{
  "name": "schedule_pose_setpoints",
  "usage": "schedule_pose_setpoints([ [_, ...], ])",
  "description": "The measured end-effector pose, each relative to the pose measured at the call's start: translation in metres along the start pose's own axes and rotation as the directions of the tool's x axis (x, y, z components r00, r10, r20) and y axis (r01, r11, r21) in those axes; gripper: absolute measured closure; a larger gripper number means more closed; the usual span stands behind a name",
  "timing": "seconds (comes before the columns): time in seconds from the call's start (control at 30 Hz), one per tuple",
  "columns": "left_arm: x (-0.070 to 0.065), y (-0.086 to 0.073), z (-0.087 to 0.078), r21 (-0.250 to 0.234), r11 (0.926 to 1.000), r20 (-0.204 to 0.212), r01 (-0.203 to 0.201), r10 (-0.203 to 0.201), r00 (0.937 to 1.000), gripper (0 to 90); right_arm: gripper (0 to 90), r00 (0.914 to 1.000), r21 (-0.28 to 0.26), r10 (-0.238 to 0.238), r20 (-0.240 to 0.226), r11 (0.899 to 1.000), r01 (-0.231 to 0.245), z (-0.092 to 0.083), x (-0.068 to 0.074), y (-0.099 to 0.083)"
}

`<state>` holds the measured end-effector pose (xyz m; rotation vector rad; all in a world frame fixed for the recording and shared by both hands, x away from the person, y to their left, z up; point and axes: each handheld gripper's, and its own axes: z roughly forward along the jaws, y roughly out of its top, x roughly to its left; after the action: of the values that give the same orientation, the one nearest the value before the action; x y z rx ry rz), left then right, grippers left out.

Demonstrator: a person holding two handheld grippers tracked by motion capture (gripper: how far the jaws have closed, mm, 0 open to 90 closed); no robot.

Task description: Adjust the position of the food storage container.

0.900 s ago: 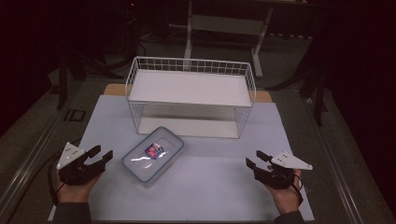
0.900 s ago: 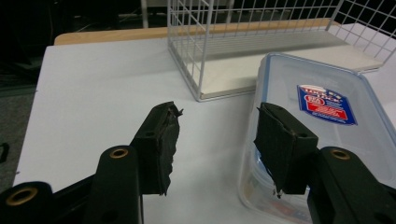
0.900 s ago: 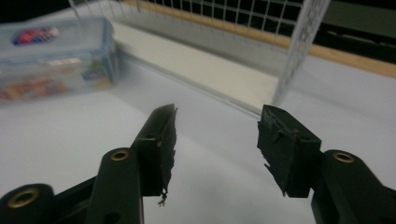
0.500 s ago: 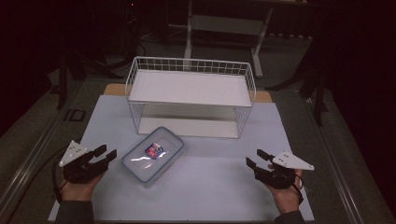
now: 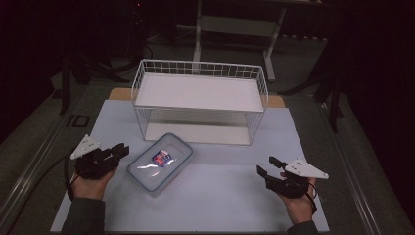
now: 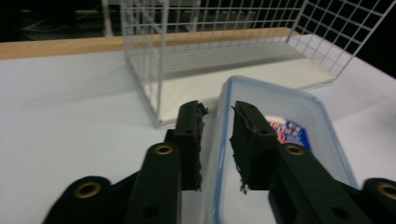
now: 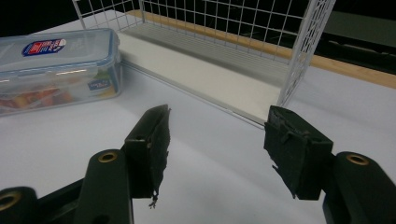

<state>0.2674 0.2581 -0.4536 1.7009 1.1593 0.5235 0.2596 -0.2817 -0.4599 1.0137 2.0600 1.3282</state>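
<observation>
One box with a blue-rimmed lid lies near the left front of the surface. One label sits on its lid. One white wire rack with two shelves stands toward the back edge. Two grippers, the left gripper and the right gripper, each have two fingers.

Lidded plastic box beside white wire rack, beyond spread jaws.

Clear lidded plastic food box sits on the white table mat, just in front of the white wire two-tier rack, toward its left end. Left gripper just left of box; right gripper well apart, right.
</observation>
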Motion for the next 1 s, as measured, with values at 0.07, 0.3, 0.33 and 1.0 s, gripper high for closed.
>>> schedule_pose_setpoints([
  [0.07,-0.002,0.006,0.009,0.015,0.9998,0.002,-0.013,0.013,0.9999,77.0,39.6,1.0,-0.002,0.001,0.0,1.0,-0.001,-0.001,-0.001,0.0],
  [0.3,-0.001,0.017,0.033,0.058,0.9978,0.022,-0.033,0.032,0.9993,89.4,38.4,0.9999,-0.008,0.009,0.006,1.0,-0.009,-0.002,-0.005,-0.001],
  [0.33,-0.001,0.017,0.037,0.065,0.9971,0.023,-0.04,0.038,0.999,89.6,38.4,0.9999,-0.008,0.009,0.005,1.0,-0.009,-0.003,-0.005,-0.001],
  [1.0,0.002,0.014,0.086,0.237,0.9705,0.043,-0.043,0.033,0.9985,90.0,38.4,1.0,-0.001,0.01,-0.003,1.0,-0.01,-0.002,-0.006,-0.003],
])
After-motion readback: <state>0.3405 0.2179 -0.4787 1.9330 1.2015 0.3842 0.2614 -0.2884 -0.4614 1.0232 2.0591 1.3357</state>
